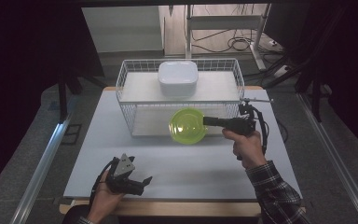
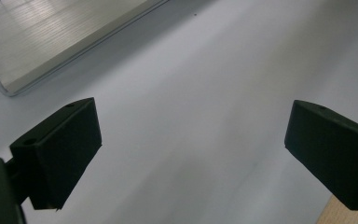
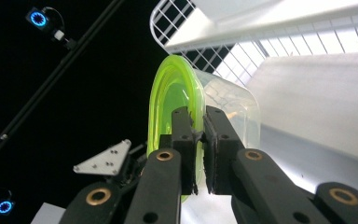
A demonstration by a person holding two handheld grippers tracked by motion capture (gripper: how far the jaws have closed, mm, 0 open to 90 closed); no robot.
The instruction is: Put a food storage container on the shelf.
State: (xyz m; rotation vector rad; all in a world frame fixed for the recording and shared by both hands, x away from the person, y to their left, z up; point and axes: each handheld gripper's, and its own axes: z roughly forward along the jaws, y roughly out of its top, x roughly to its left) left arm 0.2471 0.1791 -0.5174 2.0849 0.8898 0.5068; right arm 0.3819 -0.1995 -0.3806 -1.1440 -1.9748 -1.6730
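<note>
A translucent lime-green bowl (image 1: 188, 126) hangs tilted in front of the white wire rack (image 1: 127, 95), held by its right rim. My right gripper (image 1: 207, 121) is shut on that rim; in the right gripper view the jaws pinch the bowl's edge (image 3: 168, 98), my right gripper (image 3: 199, 130) pointing up at the rack. A white square dish (image 1: 177, 77) rests on the rack's upper shelf. My left gripper (image 1: 145, 179) lies near the table's front left corner, open, its fingers (image 2: 60, 149) wide apart over bare white table with nothing between them.
The white table top (image 1: 177, 161) spreads between the rack and the front edge. An aluminium rail (image 2: 51, 42) crosses the upper left of the left gripper view. Beyond the rack are a metal frame and cables (image 1: 235, 44) on the floor.
</note>
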